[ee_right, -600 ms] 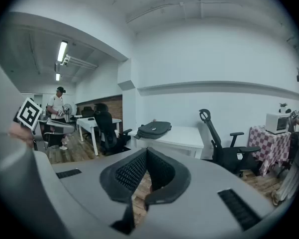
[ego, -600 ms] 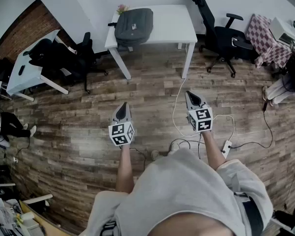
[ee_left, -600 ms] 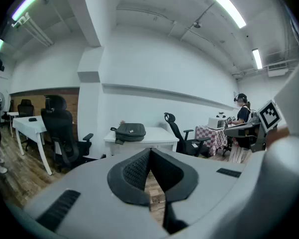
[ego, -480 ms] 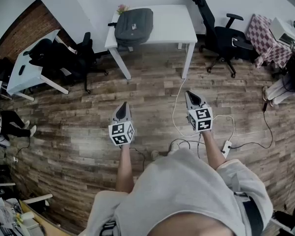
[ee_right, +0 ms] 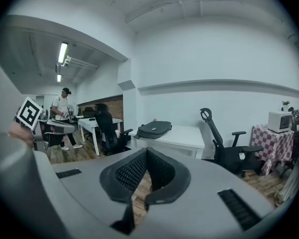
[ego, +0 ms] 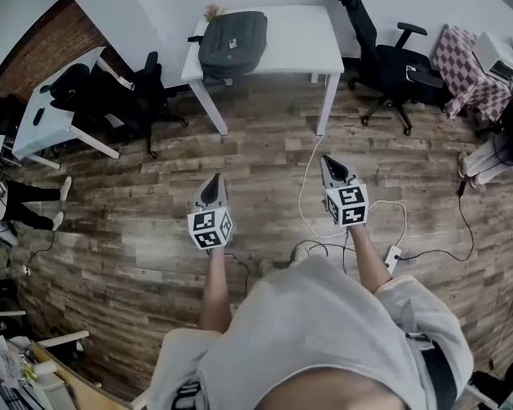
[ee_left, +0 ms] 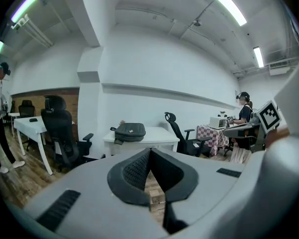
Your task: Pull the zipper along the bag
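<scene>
- On the left end of a white table (ego: pixel 299 45) by the far wall, a dark grey bag (ego: pixel 232 43) is laid flat. One side of it is seen to reach over the table's front edge, close to the left corner. Its zipper is too small to be made out.
- Well short of the table, over a wooden plank floor (ego: pixel 128 229), two grippers are held side by side. Both are pointed toward the table and tilted slightly down.
- Left gripper (ego: pixel 211 186): the jaws are pressed together at the tips, with nothing caught between them.
- Right gripper (ego: pixel 335 167): the jaws are likewise closed tip to tip, with nothing held.
- Bag and grippers are well apart.
- A black office chair (ego: pixel 384 58) is stood just beyond the table's right end.
- A white cable (ego: pixel 300 196) is trailed across the floor from near the table's right front leg toward a power strip (ego: pixel 393 257).
- A second white desk (ego: pixel 55 122) with black chairs (ego: pixel 128 101) is set at the far left, beside a brick wall (ego: pixel 34 54).
</scene>
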Motion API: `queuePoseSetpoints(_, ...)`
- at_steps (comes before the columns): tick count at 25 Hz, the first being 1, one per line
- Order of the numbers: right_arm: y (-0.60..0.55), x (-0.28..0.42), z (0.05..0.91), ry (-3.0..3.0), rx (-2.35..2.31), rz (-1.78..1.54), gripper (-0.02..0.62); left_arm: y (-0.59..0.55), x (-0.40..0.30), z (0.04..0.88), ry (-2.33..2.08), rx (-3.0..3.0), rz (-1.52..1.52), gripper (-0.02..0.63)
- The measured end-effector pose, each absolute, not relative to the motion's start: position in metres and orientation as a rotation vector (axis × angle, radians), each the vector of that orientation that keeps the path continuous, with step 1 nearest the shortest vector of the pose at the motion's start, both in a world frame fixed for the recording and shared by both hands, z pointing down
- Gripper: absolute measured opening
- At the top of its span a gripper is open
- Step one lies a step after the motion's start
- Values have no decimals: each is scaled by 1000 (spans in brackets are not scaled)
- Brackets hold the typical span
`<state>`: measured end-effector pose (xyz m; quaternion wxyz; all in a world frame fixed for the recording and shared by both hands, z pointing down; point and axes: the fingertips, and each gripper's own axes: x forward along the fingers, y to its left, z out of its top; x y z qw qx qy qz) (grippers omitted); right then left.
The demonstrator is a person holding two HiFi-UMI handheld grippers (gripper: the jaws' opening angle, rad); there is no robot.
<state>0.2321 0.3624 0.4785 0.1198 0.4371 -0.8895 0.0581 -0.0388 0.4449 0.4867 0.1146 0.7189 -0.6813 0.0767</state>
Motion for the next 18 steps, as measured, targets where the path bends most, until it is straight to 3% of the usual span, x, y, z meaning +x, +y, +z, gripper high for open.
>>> queuePoseSetpoints(18, 321, 248, 501, -2646, 1156, 185, 14, 417, -10, 497, -2061, 2036, 256, 26)
